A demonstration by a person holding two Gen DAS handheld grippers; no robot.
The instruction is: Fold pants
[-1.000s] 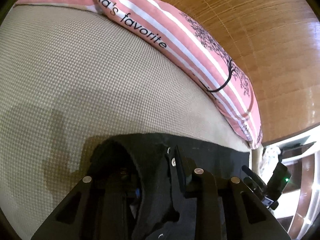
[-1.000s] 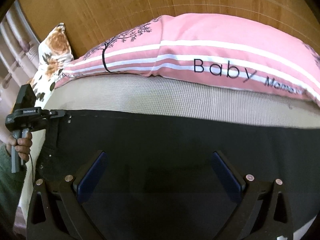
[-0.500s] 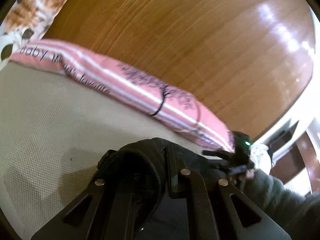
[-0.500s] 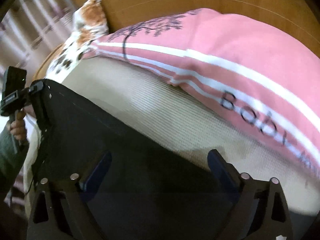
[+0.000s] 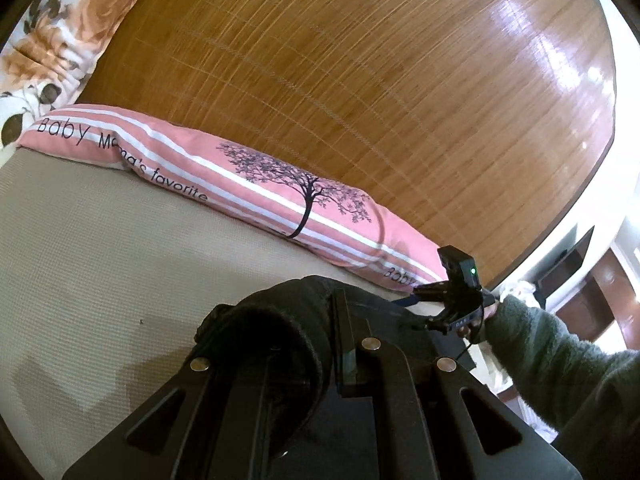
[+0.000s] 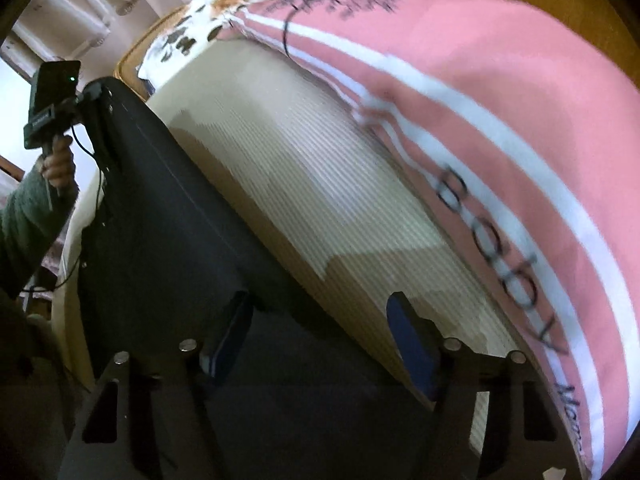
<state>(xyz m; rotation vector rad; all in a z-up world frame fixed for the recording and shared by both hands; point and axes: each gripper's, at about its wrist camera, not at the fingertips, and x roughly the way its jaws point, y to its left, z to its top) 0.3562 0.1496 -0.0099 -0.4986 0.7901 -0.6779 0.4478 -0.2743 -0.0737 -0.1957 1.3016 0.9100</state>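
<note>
The black pants (image 6: 168, 216) are lifted off the beige mattress (image 6: 320, 200) and hang stretched between my two grippers. My left gripper (image 5: 320, 340) is shut on a bunched corner of the pants (image 5: 280, 320); it also shows at the far left of the right wrist view (image 6: 90, 94), pinching the upper corner. My right gripper (image 6: 320, 332) stands open, its blue pads (image 6: 230, 336) wide apart, with the dark cloth lying below and between them. In the left wrist view the right gripper (image 5: 432, 292) reaches toward the pants' far edge.
A long pink striped pillow (image 5: 240, 176) with "Baby Mama's favorite" lies along the wooden headboard (image 5: 360, 80). A floral pillow (image 5: 60, 32) sits at one end. Dark furniture (image 5: 576, 264) stands beyond the bed's edge.
Both grippers have risen and tilted, lifting the pants off the mattress. The right gripper's jaws have narrowed a little but stay open. The left grip has not changed.
</note>
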